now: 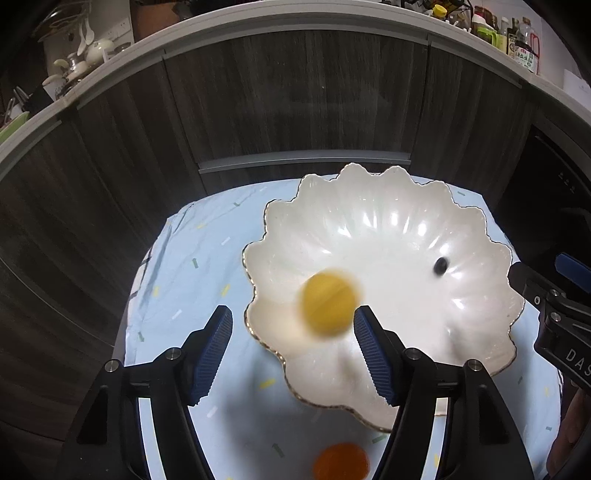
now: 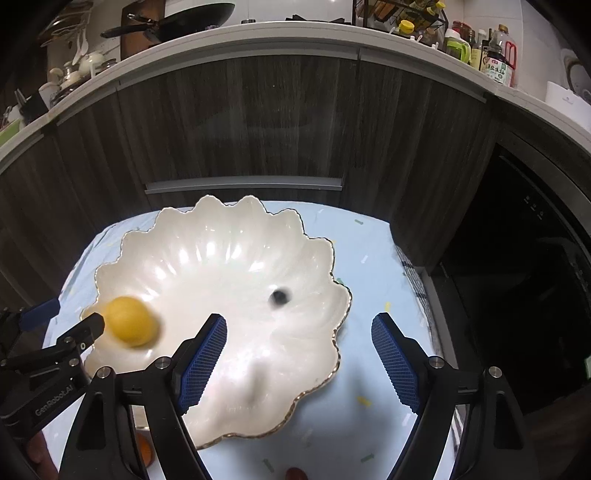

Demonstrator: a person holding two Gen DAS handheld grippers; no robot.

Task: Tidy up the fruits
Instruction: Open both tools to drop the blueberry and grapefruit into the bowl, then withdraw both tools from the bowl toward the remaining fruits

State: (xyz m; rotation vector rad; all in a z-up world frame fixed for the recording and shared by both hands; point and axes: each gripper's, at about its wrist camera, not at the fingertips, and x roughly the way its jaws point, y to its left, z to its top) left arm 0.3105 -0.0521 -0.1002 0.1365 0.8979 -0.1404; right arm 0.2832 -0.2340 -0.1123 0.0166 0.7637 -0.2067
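Left hand-held gripper (image 2: 62, 314), marked "GenRobot.AI", spread beside yellow fruit (image 2: 131, 321).

Pretty standard kitchen here. Dark wood-grain cabinets (image 2: 258, 122) fill the back, with a long metal handle (image 2: 243, 183) on one front, all under a pale countertop (image 2: 236, 35) that curves across the top of both views. The counter is cluttered — a black wok (image 2: 192, 16) on the left, sauce and oil bottles (image 2: 495, 55) on the right, some white cups and spoons (image 1: 81, 51) in the far-left corner. A dark appliance (image 2: 535, 277) sits off to the right. Down front, a light blue tablecloth (image 1: 192, 266) with little confetti marks covers the table.
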